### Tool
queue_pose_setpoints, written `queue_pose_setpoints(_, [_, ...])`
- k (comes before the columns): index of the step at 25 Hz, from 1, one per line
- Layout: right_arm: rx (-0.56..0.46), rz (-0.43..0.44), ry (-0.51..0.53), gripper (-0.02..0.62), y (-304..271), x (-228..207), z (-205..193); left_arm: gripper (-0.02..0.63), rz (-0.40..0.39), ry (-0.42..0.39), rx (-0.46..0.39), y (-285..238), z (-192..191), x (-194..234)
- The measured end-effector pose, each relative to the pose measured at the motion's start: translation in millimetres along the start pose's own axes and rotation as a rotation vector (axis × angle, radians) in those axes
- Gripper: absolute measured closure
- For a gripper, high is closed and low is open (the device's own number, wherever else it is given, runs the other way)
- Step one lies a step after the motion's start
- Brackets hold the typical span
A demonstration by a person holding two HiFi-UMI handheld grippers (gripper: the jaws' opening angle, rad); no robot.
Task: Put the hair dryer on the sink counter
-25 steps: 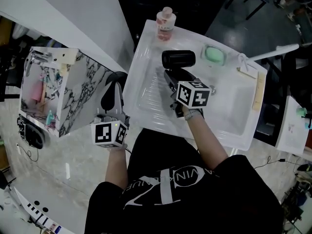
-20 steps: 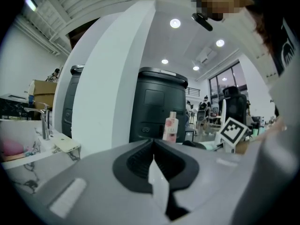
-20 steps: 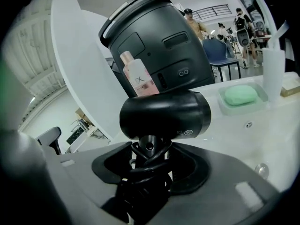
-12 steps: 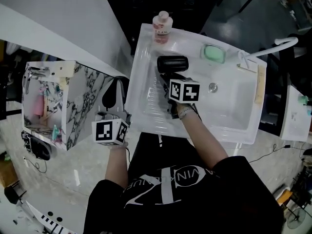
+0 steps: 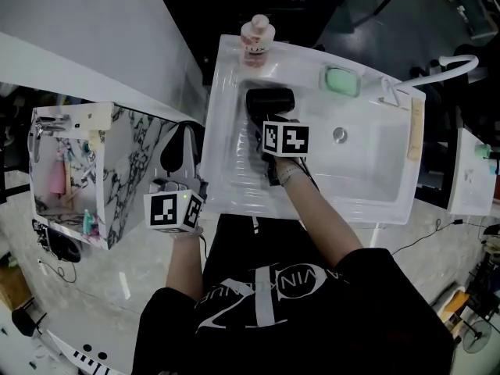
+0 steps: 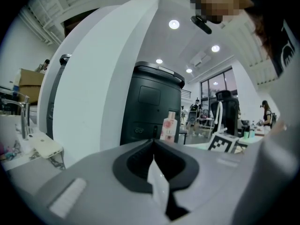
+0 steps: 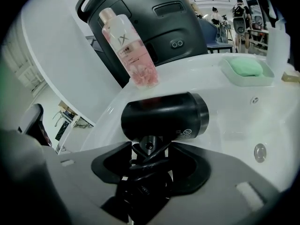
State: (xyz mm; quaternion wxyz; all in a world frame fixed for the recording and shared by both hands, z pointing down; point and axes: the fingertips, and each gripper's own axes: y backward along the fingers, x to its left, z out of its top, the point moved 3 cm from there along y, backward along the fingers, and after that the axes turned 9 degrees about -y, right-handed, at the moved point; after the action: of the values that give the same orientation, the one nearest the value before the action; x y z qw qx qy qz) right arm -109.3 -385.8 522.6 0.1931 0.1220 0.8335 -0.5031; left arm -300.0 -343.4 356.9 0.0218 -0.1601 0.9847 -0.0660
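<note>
The black hair dryer (image 5: 269, 100) is over the back left part of the white sink counter (image 5: 375, 203), its barrel (image 7: 164, 114) lying crosswise, low over the white surface. My right gripper (image 5: 267, 125) reaches in from the front. It is shut on the dryer's handle, with the coiled cord (image 7: 149, 149) bunched between its jaws. Whether the barrel rests on the surface I cannot tell. My left gripper (image 5: 181, 143) hangs left of the sink, beside the marbled cabinet (image 5: 129, 143). In the left gripper view its jaws meet, so the left gripper (image 6: 153, 146) is shut and holds nothing.
A pink bottle (image 5: 256, 39) stands at the sink's back left corner, just behind the dryer. A green soap in its dish (image 5: 342, 80) sits at the back, and a curved faucet (image 5: 437, 69) at the right. The drain (image 5: 338, 134) lies right of my right gripper. A dark bin (image 7: 154, 18) stands behind the sink.
My right gripper has carried the hair dryer down and toward the back left of the sink, closer to the pink bottle. My left gripper has shifted only slightly.
</note>
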Motion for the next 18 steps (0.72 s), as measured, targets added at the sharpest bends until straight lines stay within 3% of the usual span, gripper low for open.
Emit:
queue_pose_setpoints(9, [0.010,-0.001,0.028,0.334,-8.8,0.7,-2.2,0.606,-0.014,0.002,0.010,-4.5,-8.6,1.9])
queue_pose_setpoints(11, [0.019,0.013,0.024,0.330,-33.9,-7.4,-13.0,0.606,-0.011,0.000,0.012,-9.0,-36.7,6.2])
queue_pose_setpoints(16, [0.041,0.065,0.023,0.299,-139.0,-42.1,-59.4,0.606,-0.018,-0.019,0.026,-33.8,-153.2,19.0])
queue_pose_setpoints(18, [0.031,0.072,0.032,0.291,-105.6,-31.8,-46.9,0.606,-0.026,-0.009,0.016,-30.1,-122.7,12.5])
